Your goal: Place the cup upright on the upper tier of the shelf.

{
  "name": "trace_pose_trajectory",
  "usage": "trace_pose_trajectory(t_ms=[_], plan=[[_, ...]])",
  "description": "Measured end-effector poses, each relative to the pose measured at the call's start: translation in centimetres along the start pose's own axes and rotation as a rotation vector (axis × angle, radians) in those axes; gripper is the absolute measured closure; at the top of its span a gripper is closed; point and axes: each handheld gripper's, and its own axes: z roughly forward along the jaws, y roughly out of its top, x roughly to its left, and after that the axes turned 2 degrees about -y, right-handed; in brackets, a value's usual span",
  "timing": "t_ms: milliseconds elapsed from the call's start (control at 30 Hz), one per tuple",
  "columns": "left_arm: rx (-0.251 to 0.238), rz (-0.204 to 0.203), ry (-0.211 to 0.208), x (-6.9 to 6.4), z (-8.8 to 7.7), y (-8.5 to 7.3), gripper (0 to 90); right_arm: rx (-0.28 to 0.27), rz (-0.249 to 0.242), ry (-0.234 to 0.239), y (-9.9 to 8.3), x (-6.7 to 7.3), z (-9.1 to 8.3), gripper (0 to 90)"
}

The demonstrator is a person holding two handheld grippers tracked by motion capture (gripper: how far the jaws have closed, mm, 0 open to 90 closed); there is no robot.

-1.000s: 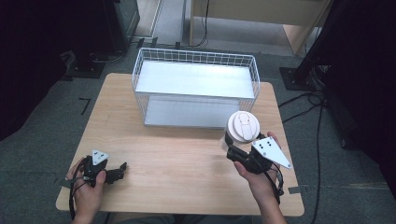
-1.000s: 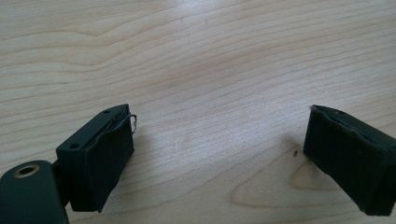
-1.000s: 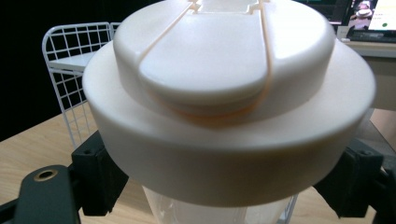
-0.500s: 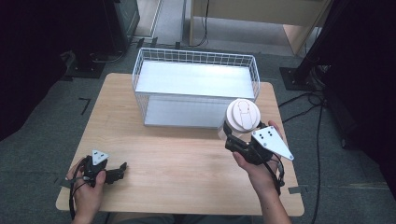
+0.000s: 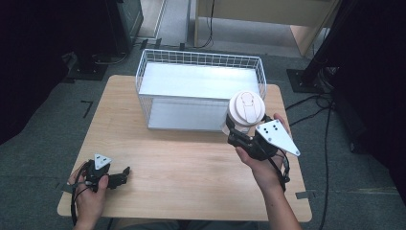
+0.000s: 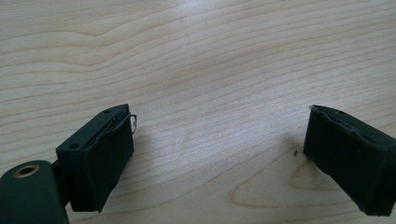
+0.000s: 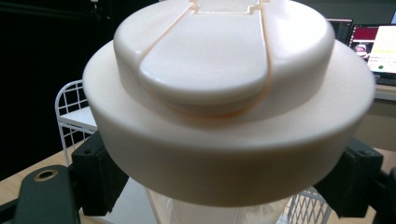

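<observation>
A white cup with a cream flip-top lid (image 5: 245, 110) hangs in the air in front of the white wire basket (image 5: 149, 67). My right gripper (image 5: 238, 132) is shut on the cup just under its lid. In the right gripper view the lid (image 7: 224, 88) looms close, with black pads (image 7: 95, 175) pressed to the clear body on both sides. At the near left corner of the wooden table (image 5: 182, 167) rests my left gripper (image 5: 125, 173), held by a hand and open. Its two black pads (image 6: 100, 156) stand wide apart over bare wood.
The wire basket stands at the table's far middle, open on top, with a pale floor inside. Dark floor, cables and black stands surround the table. A monitor (image 7: 373, 49) glows at the right of the right gripper view.
My right gripper has lifted the cup higher and carried it a little toward the basket. The left gripper has stayed where it was.
</observation>
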Motion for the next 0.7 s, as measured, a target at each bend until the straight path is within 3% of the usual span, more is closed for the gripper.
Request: trace_pose_trajectory(t_ms=[700], plan=[[0.001,-0.001,-0.001,0.0,0.0,0.0,8.8,-0.063,-0.019,0.004,3.3,0.7,1.3,16.0]])
